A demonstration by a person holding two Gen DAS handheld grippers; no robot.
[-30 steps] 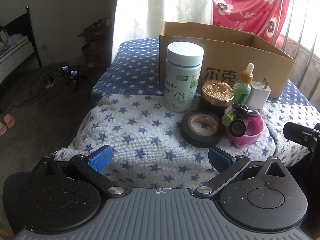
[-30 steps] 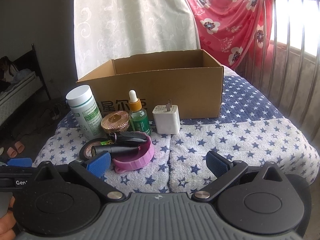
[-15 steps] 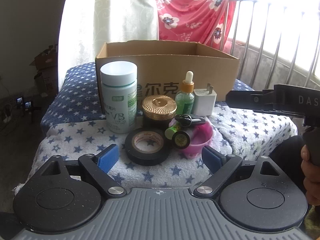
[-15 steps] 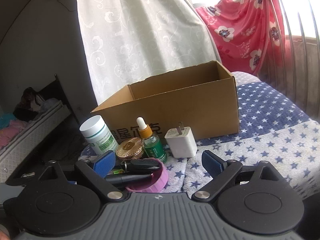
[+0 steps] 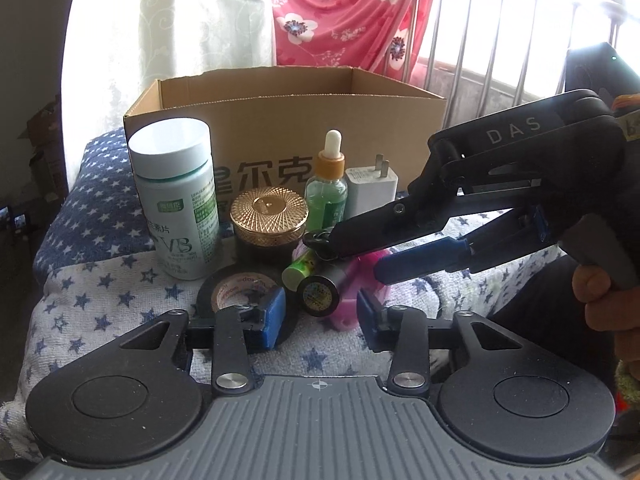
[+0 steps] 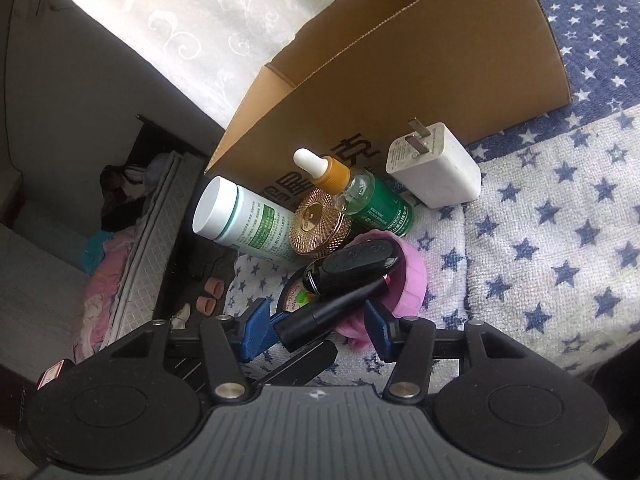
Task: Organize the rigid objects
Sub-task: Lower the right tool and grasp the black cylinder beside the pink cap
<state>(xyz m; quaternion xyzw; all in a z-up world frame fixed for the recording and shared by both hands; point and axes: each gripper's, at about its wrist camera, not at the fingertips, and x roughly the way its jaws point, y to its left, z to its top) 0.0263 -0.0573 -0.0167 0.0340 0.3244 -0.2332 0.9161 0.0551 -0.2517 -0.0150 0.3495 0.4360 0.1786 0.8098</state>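
Right tongs [image 6: 316, 330] low in the middle of the right wrist view, narrowed to a modest gap and straddling the near end of a black tube [image 6: 340, 304]; left pad close against the tube's end, daylight at the right pad, so no firm pinch to be seen. Left tongs [image 5: 320, 316] at lower centre of the left wrist view, likewise narrow, nothing between the pads, hanging over the edge of a tape roll [image 5: 236, 284].

Tube lying slantwise across the rim of a pink bowl [image 6: 408, 280], near end sticking out toward the camera, far end tucked under a black key fob [image 6: 360, 260]. Beside it a small green stick [image 5: 300, 270]. Open box [image 6: 400, 80] across the upper part of the frame, probably the destination.

Likely light, stiff and smooth-skinned, hence apt to roll or squirt out of a weak squeeze. Best taken across the barrel, a little in from the near end, pads square to its axis. Worth lifting slowly: fob resting on the far end, liable to slide off or tip the bowl. Bowl itself seemingly soft and light, poor as a brace. Dropper bottle [image 6: 372, 204] and jar [image 6: 320, 224] just behind, in the middle of the frame, the former possibly glass, so no wide swing on the way up
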